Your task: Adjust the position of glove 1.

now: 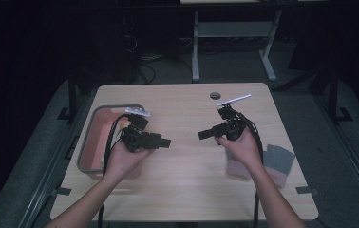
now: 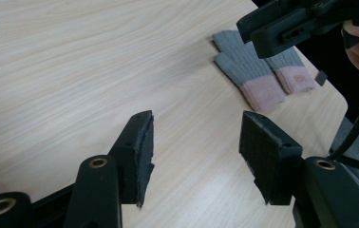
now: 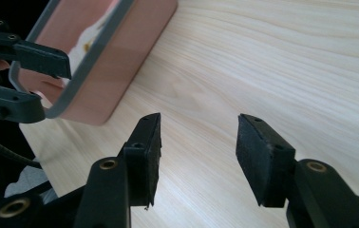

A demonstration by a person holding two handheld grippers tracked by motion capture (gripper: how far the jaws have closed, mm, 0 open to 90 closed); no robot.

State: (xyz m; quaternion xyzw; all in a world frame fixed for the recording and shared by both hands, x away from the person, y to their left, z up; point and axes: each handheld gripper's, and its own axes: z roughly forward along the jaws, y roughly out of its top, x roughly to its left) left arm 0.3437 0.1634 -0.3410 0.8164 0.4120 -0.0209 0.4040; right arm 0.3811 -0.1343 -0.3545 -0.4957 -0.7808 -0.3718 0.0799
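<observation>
Both grippers are held above the wooden table (image 1: 187, 185), facing each other across its middle. My left gripper (image 1: 167, 141) points right, and in the left gripper view its jaws (image 2: 196, 116) stand open with only bare wood between them. My right gripper (image 1: 201, 135) points left, and in the right gripper view it (image 3: 199, 117) is open and empty too. A pair of grey knitted gloves with pink cuffs (image 1: 279, 159) lies flat near the table's right edge, behind my right hand; the gloves (image 2: 253, 71) also appear in the left gripper view, below the right gripper (image 2: 282, 28).
A pink bin with a grey rim (image 1: 87, 137) stands at the table's left edge, beside my left hand; its wall (image 3: 111, 71) appears in the right gripper view, next to the left gripper (image 3: 54, 90). A cable hole (image 1: 214, 95) sits near the far edge. Beyond the table, a desk frame stands on the dark floor.
</observation>
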